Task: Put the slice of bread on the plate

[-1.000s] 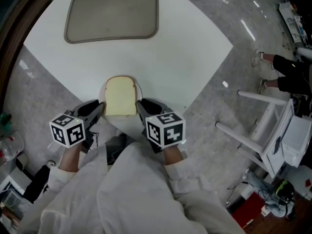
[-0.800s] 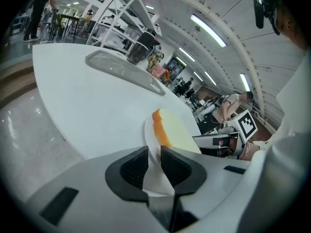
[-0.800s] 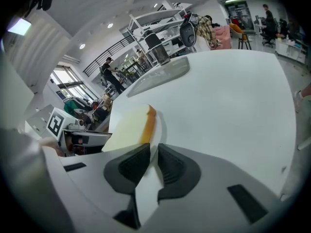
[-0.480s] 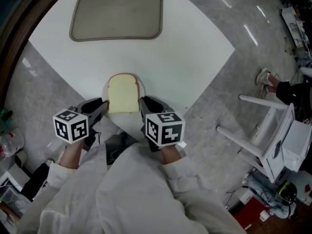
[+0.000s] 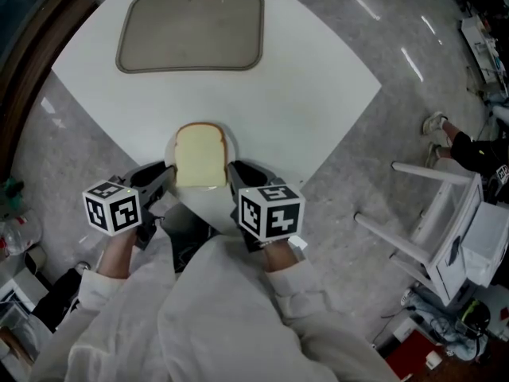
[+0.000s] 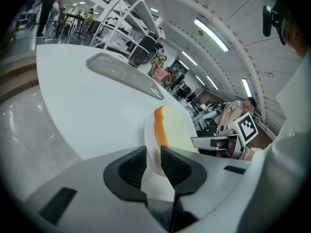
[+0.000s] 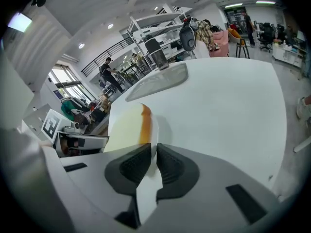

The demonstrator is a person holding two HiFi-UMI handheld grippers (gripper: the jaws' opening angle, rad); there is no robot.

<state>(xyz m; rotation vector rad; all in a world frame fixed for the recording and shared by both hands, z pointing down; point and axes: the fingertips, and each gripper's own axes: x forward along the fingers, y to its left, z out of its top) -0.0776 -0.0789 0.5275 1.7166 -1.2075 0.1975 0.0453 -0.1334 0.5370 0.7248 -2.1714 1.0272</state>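
Observation:
A slice of bread (image 5: 199, 156) with a brown crust lies flat on a small white plate (image 5: 230, 144) at the near corner of the white table (image 5: 310, 78). My left gripper (image 5: 165, 177) is shut on the plate's left rim, and my right gripper (image 5: 233, 173) is shut on its right rim. In the left gripper view the plate (image 6: 151, 147) stands edge-on between the dark pads (image 6: 132, 169), with the bread (image 6: 174, 130) beyond. The right gripper view shows the same: the plate rim (image 7: 156, 130) runs between the pads (image 7: 170, 166), and the bread (image 7: 127, 126) lies to its left.
A large grey tray (image 5: 191, 29) lies at the far side of the table. The table narrows to a corner toward me, with grey floor on both sides. A white chair (image 5: 445, 229) stands on the right, and a person's shoe (image 5: 436, 122) shows beyond it.
The plate with the bread has edged slightly farther onto the table, toward the tray. Both grippers have kept their hold on its rims.

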